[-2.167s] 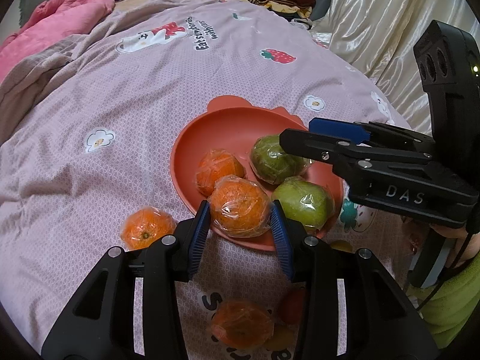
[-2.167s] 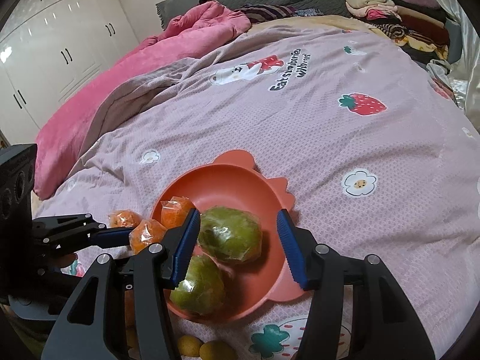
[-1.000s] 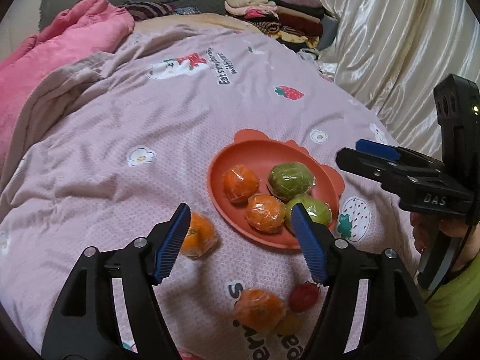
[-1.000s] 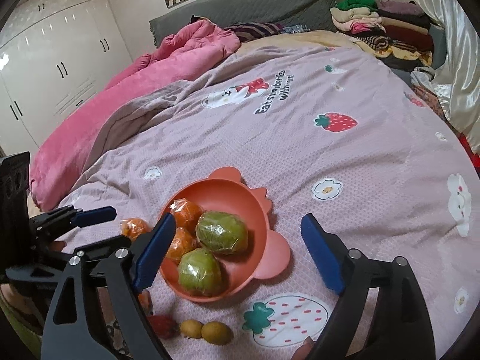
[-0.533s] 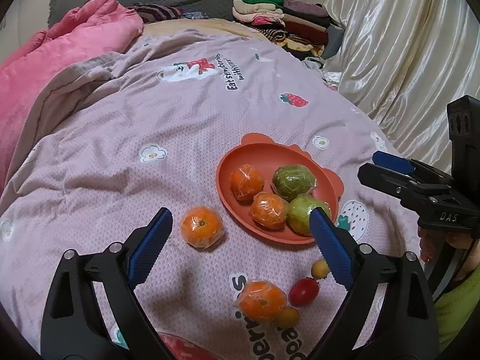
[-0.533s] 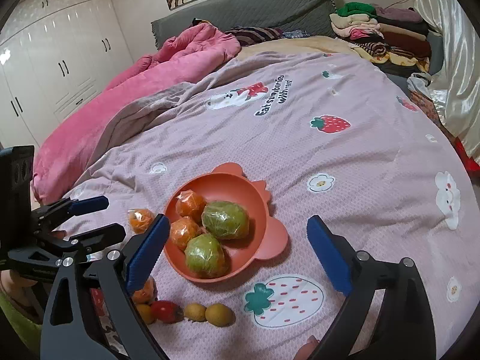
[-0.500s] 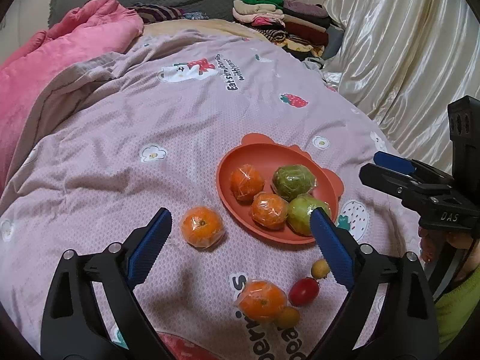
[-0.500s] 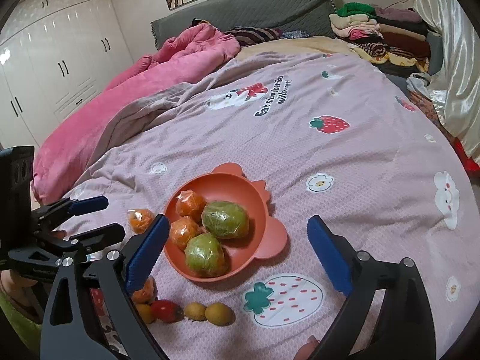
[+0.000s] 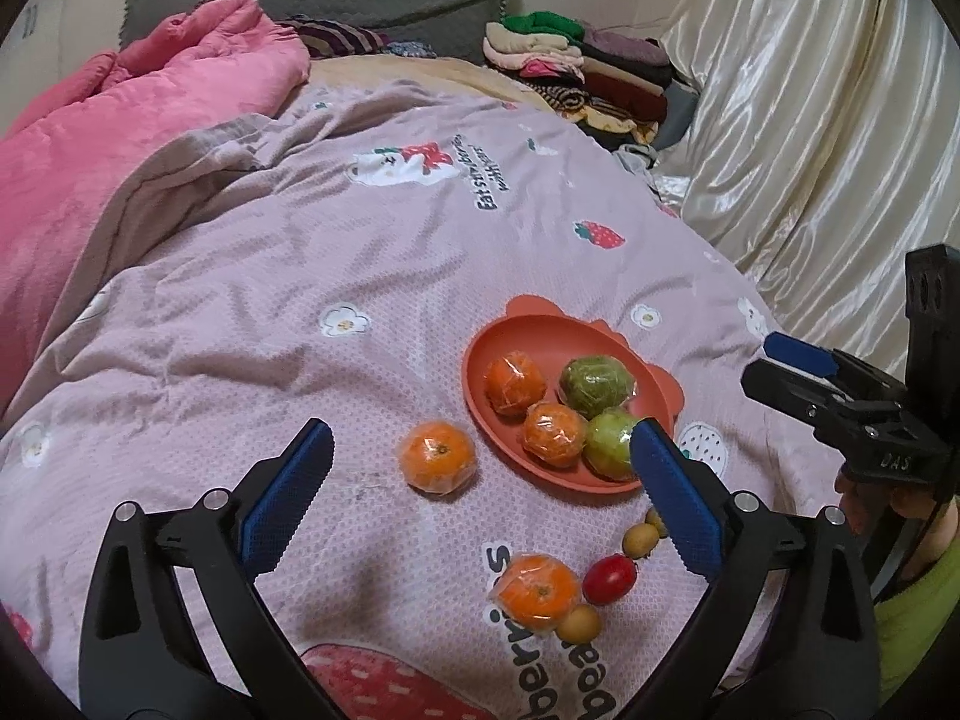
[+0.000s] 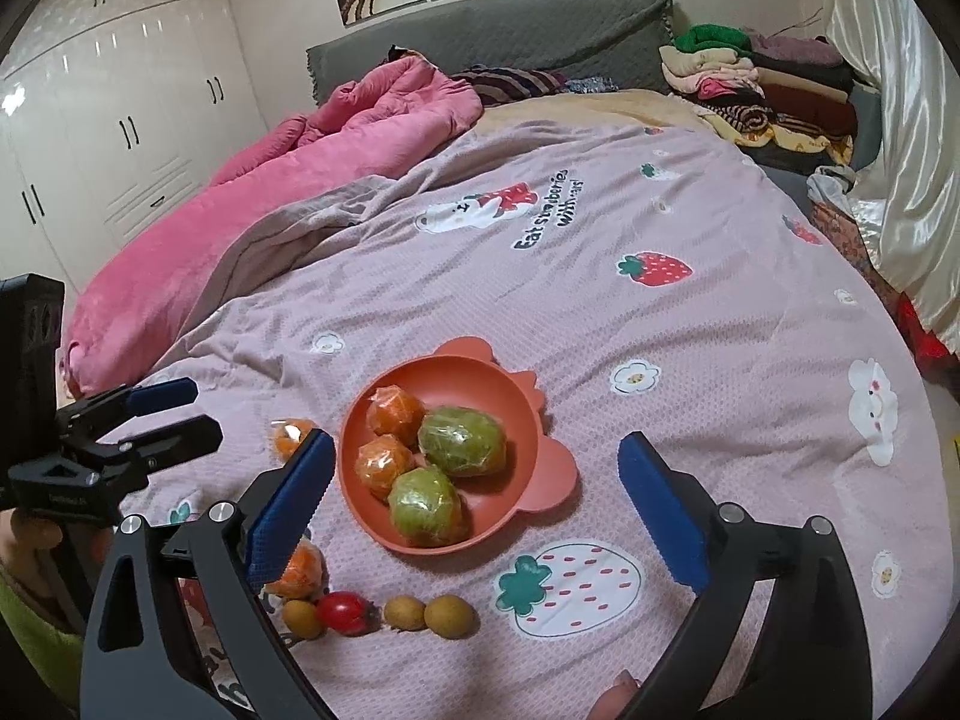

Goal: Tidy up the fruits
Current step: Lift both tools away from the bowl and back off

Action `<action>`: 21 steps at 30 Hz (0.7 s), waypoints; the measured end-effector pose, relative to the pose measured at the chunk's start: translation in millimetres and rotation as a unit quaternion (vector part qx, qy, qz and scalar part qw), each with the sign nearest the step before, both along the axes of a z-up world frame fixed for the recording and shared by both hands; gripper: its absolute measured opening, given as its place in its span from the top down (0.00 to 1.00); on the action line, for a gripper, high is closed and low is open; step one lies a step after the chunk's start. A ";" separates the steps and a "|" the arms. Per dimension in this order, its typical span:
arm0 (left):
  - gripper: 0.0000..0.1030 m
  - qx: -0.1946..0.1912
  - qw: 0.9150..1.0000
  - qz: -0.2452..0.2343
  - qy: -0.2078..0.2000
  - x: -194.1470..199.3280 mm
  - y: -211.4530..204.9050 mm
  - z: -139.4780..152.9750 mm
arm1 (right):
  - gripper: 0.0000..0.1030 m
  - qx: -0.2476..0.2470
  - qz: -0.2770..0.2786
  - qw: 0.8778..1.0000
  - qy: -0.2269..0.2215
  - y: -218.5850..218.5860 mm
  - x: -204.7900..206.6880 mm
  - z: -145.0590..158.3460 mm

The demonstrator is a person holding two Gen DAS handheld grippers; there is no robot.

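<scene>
An orange bowl (image 9: 486,354) (image 10: 528,414) on the bedspread holds two wrapped oranges (image 9: 515,383) (image 10: 383,465) and two wrapped green fruits (image 9: 595,383) (image 10: 462,432). A wrapped orange (image 9: 437,456) lies left of the bowl. Another orange (image 9: 537,591), a red tomato (image 9: 609,578) (image 10: 342,611) and small yellow-brown fruits (image 9: 639,538) (image 10: 447,615) lie in front of it. My left gripper (image 9: 474,489) is open and empty, above the near fruits. My right gripper (image 10: 474,507) is open and empty, above the bowl.
The pink strawberry-print bedspread (image 9: 420,228) covers the bed. A pink quilt (image 9: 120,138) is bunched at the far left. Folded clothes (image 9: 576,60) are stacked at the far right by a satin curtain (image 9: 810,120). White wardrobes (image 10: 108,120) stand at the left.
My left gripper let go of an orange in the bowl. Both grippers opened wide and drew back and up from the bowl.
</scene>
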State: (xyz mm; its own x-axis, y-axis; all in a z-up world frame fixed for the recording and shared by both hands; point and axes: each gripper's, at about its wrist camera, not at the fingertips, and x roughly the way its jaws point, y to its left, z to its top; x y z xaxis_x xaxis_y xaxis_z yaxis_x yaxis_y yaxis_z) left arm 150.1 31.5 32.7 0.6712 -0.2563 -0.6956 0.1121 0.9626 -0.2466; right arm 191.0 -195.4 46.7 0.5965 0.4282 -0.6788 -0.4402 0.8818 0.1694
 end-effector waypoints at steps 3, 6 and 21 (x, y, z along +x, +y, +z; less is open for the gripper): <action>0.10 -0.001 1.000 0.009 -0.006 -4.8 6.0 4.8 | 0.08 0.001 0.001 1.000 -0.005 0.2 -4.0 4.9; 0.10 -0.001 1.000 0.014 -0.010 -9.5 9.3 8.4 | 0.07 0.002 0.004 1.000 -0.010 0.0 -7.3 8.9; 0.10 0.007 1.000 0.014 -0.019 -30.7 6.8 20.8 | 0.07 0.000 0.004 1.000 -0.026 -8.5 -26.5 20.4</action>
